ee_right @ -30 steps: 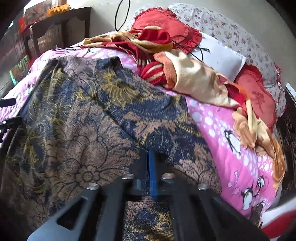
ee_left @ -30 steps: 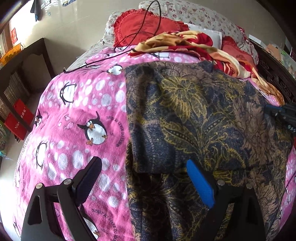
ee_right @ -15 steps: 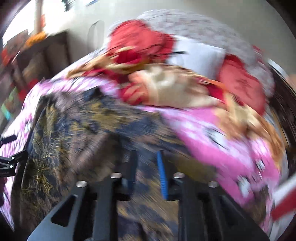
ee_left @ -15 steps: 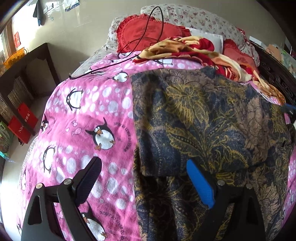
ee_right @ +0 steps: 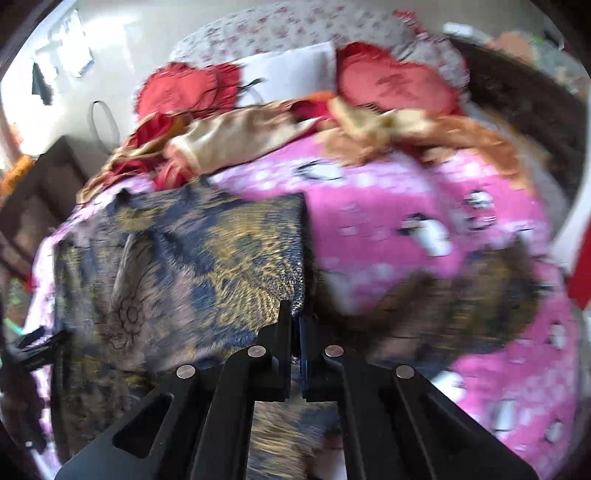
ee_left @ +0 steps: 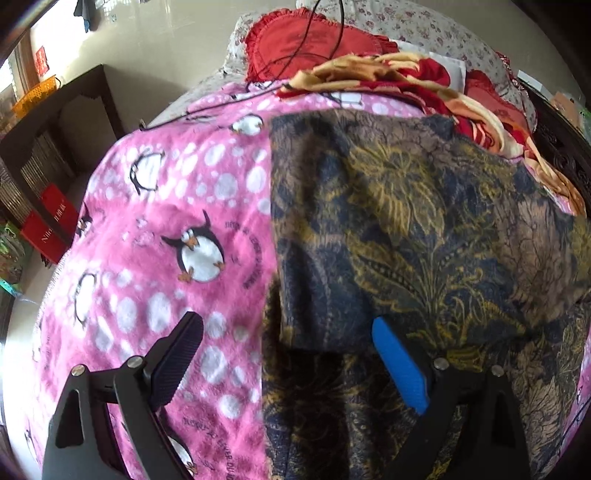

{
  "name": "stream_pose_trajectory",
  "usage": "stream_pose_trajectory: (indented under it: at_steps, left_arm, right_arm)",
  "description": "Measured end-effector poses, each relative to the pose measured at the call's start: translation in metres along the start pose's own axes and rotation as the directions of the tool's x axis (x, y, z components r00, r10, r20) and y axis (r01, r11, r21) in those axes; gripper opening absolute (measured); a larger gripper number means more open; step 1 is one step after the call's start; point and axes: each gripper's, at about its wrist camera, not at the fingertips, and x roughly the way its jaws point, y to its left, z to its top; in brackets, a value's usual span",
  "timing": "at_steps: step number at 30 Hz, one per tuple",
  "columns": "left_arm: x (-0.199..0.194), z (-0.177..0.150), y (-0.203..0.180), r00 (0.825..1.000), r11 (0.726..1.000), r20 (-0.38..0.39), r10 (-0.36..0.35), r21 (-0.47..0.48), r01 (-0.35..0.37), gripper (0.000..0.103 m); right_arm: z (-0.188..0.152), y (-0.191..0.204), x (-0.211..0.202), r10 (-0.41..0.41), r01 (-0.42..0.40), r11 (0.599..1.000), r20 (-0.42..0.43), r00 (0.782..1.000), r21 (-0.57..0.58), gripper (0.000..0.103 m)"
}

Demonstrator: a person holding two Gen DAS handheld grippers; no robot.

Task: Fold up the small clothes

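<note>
A dark blue and gold floral garment (ee_left: 406, 236) lies on a pink penguin blanket (ee_left: 177, 221), with its far part folded over the near part. My left gripper (ee_left: 288, 339) is open and empty, straddling the garment's left edge near the fold. In the blurred right wrist view my right gripper (ee_right: 295, 321) is shut on the garment's (ee_right: 207, 251) right edge and holds it lifted above the blanket (ee_right: 406, 229). The left gripper shows faintly at the far left of that view (ee_right: 33, 347).
Red heart cushions (ee_left: 306, 44), a floral pillow (ee_left: 424, 22) and a crumpled red and cream cloth (ee_left: 406, 77) lie at the bed's head. A black cable (ee_left: 258, 88) crosses the blanket. A dark shelf (ee_left: 48, 147) stands left of the bed.
My right gripper opened briefly, then shut on the garment's right edge and swung right, lifting it. My left gripper stayed open and drew back slightly.
</note>
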Motion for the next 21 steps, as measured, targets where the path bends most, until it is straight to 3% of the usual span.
stream_pose_trajectory:
  at_steps: [3,5,7,9,14,18,20,21]
  left_arm:
    - [-0.011,0.005,-0.006,0.999,1.000,0.017,-0.028,-0.006,0.028,0.096]
    - [-0.027,0.004,-0.013,0.997,0.998,0.045,-0.057,0.006,0.057,0.096]
    - [-0.038,0.004,-0.022,0.994,0.996,0.067,-0.081,0.036,0.079,0.096]
    - [-0.048,0.004,-0.034,0.992,0.994,0.081,-0.096,0.066,0.091,0.096]
    - [-0.067,0.001,-0.063,0.982,0.982,0.098,-0.158,0.122,0.146,0.096]
    - [-0.063,-0.002,-0.081,0.985,0.978,0.073,-0.156,0.151,0.144,0.096]
    - [-0.060,-0.004,-0.087,0.986,0.977,0.057,-0.155,0.157,0.144,0.096]
    - [-0.060,-0.005,-0.089,0.987,0.976,0.047,-0.154,0.161,0.144,0.096]
  right_arm:
    - [-0.002,-0.012,0.010,0.038,-0.037,0.999,-0.056,0.998,0.022,0.006]
    - [0.001,-0.029,-0.010,0.052,-0.052,0.997,-0.001,0.999,0.061,0.028]
    - [0.002,-0.057,-0.034,-0.022,0.012,0.991,0.074,0.997,0.133,0.032]
    - [0.005,-0.091,-0.044,-0.147,0.128,0.968,0.077,0.986,0.214,0.036]
    - [0.006,-0.156,-0.039,-0.113,0.100,0.907,0.007,0.994,0.410,0.036]
    - [0.020,-0.144,-0.029,-0.093,0.082,0.922,0.011,0.996,0.377,0.039]
    - [0.027,-0.133,-0.008,-0.064,0.072,0.944,-0.036,0.997,0.322,0.049]
    - [0.033,-0.127,0.012,-0.050,0.075,0.954,-0.092,0.994,0.291,0.049]
